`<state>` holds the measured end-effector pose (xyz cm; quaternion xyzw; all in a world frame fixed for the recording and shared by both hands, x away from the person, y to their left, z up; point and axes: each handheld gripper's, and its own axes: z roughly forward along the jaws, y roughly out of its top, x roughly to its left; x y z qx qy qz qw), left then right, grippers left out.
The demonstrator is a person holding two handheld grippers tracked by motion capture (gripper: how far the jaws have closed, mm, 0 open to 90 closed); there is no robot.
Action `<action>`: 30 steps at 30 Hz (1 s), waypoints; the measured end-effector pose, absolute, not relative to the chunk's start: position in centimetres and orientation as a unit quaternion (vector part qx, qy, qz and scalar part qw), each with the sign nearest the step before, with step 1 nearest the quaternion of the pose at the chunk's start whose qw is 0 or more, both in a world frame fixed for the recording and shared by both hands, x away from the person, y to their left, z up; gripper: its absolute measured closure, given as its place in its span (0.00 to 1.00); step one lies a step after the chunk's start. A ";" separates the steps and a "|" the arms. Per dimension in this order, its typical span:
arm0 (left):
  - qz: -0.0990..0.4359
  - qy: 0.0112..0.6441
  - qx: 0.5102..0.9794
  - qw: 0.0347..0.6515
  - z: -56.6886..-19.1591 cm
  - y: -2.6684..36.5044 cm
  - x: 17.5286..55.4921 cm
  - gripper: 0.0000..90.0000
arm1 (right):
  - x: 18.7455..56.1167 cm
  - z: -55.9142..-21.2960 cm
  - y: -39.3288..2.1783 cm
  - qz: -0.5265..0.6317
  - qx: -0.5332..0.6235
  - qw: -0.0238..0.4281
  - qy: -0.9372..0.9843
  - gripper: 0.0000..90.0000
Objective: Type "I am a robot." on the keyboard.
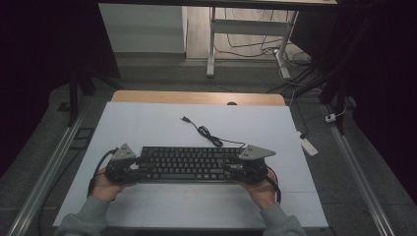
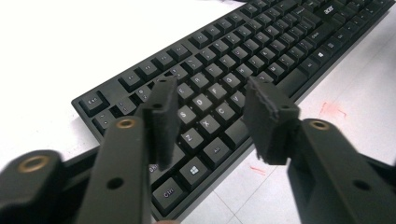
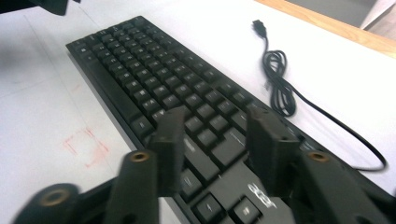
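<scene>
A black keyboard (image 1: 189,164) lies flat on the white mat, near the person's side. My left gripper (image 1: 134,164) hovers at its left end, and my right gripper (image 1: 244,167) at its right end. In the left gripper view the gripper (image 2: 210,121) is open, its jaws apart above the lower-left keys of the keyboard (image 2: 261,51). In the right gripper view the gripper (image 3: 217,140) is open too, over the right-hand keys of the keyboard (image 3: 135,70). Nothing is between either pair of jaws. The keyboard's cable (image 1: 209,135) coils behind it and ends in a loose USB plug (image 1: 186,119).
The white mat (image 1: 147,128) covers a wooden table whose edge (image 1: 196,97) shows at the back. Faint red marks (image 2: 332,112) sit on the mat beside the keyboard's front edge. The coiled cable (image 3: 280,88) lies just behind the keyboard's right part. Metal rails (image 1: 44,172) flank the table.
</scene>
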<state>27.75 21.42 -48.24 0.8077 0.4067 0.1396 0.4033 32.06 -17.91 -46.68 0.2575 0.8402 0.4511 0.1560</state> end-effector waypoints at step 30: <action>0.133 0.420 0.812 0.383 -49.6 21.7 28.6 0.99 | 35.9 -47.7 -11.5 0.441 0.222 0.120 0.861 0.99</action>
